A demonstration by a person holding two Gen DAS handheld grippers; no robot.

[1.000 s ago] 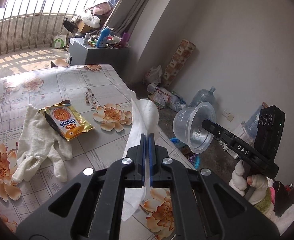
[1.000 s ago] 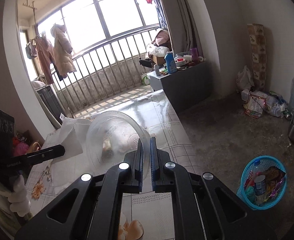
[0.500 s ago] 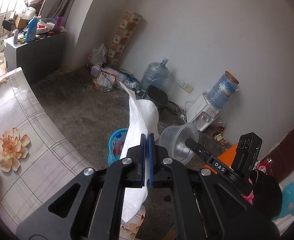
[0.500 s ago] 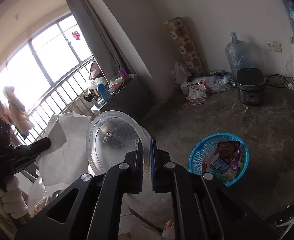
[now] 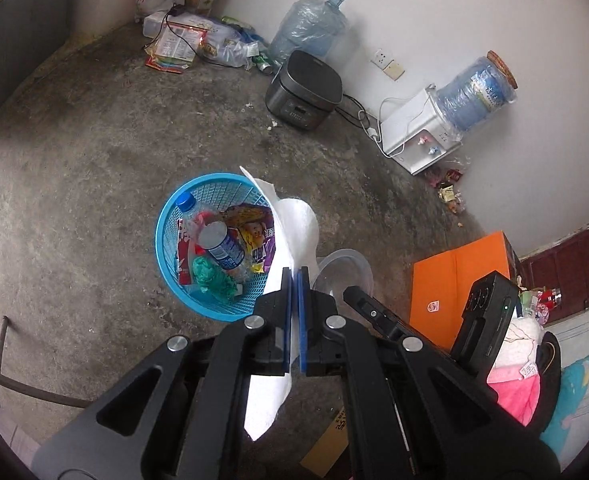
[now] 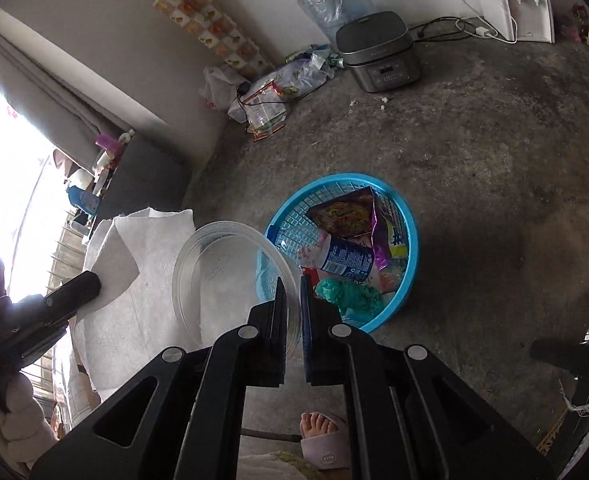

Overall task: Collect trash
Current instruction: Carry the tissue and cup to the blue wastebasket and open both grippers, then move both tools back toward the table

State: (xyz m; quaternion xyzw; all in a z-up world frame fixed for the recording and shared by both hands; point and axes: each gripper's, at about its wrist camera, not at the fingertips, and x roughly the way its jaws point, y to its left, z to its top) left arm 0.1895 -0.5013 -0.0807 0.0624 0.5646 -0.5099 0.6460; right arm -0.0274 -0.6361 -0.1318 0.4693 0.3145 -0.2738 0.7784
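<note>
A bare concrete floor (image 5: 94, 128) fills most of both views. On it, against the white wall, stand a water dispenser (image 5: 422, 136), a big water jug (image 5: 310, 28) and a dark rice cooker (image 5: 304, 90), with an orange box (image 5: 458, 288) nearer the camera.

A blue plastic basket (image 5: 166, 216) sits on the floor, well apart from the wall, and holds a bottle (image 5: 220, 242), snack wrappers (image 6: 354, 208) and a crumpled green bag (image 6: 350, 294).

A white paper towel (image 5: 294, 224) hangs in the air over the basket's near rim, its upper part overlapping the rim in the left wrist view. The left gripper (image 5: 294, 276) is pressed together on it, pinching the sheet between its pads.

Just beside the towel is a clear plastic cup (image 6: 222, 272), also in the air next to the basket. The right gripper (image 6: 293, 286) pinches the cup's rim, its jaws nearly closed around the thin wall.

A sandalled foot (image 6: 322, 436) shows at the bottom of the right wrist view.
</note>
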